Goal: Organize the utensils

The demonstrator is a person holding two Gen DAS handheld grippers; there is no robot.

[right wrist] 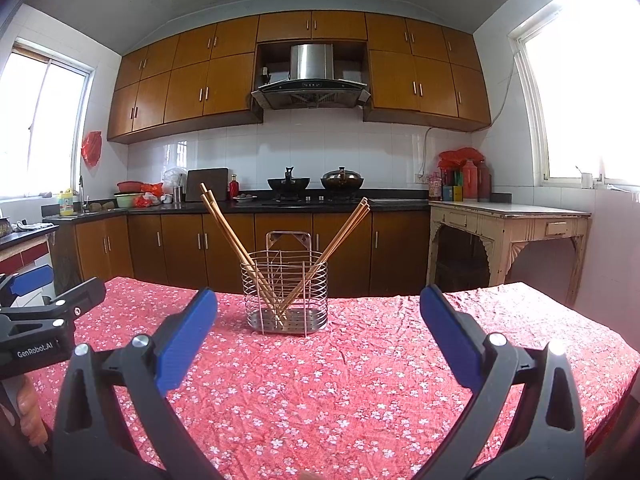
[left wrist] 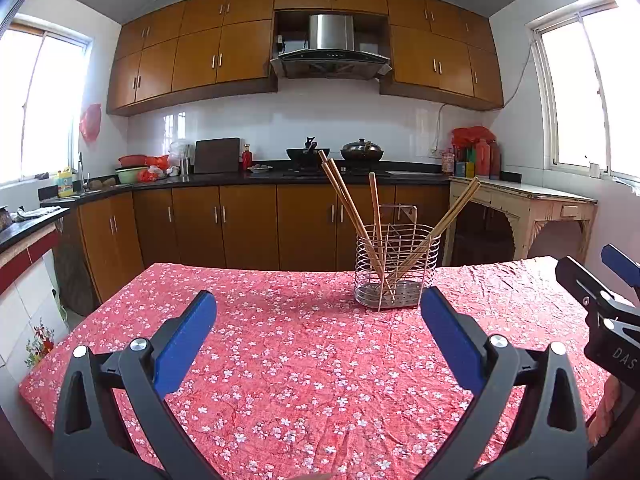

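Wire utensil caddy stands upright on red floral tablecloth, toward far edge of table – wooden chopsticks inside it, leaning out left and right

Left gripper spread wide, holding nothing, near side of caddy

Right gripper – likewise spread, empty, short of caddy, just beside left gripper

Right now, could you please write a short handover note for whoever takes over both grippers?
Left gripper: open, empty, above the tablecloth.
Right gripper: open, empty, facing the wire holder.
Chopsticks: all visible ones stand in the holder, leaning left and right; the left view shows one more nearly upright.
Done: no utensils seen loose on the cloth.
Left: seemingly nothing; check outside the views.
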